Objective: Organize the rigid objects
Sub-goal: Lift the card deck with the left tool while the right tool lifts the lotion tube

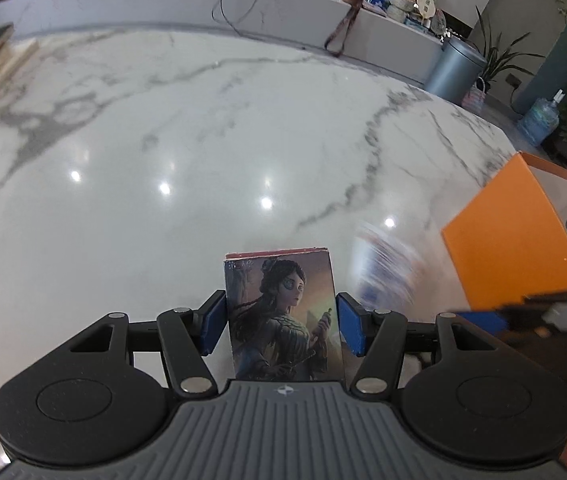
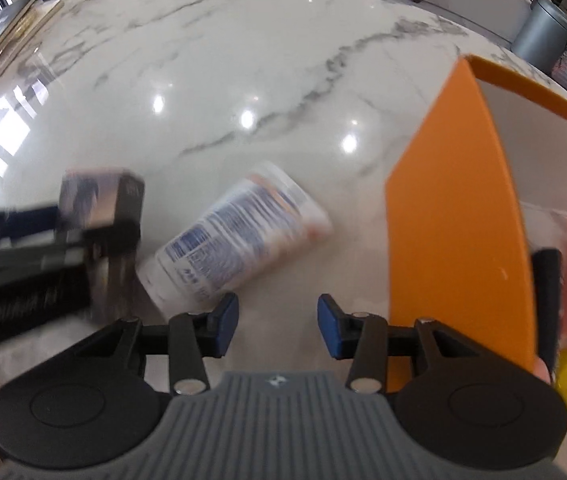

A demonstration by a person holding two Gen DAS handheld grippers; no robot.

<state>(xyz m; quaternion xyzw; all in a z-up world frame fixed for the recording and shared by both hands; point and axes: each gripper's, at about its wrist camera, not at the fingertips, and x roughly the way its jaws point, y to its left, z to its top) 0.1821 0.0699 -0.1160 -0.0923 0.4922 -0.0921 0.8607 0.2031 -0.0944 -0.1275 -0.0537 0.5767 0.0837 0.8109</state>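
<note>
The left gripper (image 1: 282, 318) clamps a card box (image 1: 283, 312) above the marble table (image 1: 163, 128). The right gripper (image 2: 278, 326) is spread, holding nothing, near a white bottle (image 2: 239, 236) lying on its side, left of the orange box (image 2: 455, 216).

Left tool (image 1: 281, 322) apparently clamped on a load, right tool (image 2: 278, 326) agape.

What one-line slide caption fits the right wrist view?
Open right gripper hovers over a lying bottle beside the orange box, while the left gripper holds a card box.
</note>
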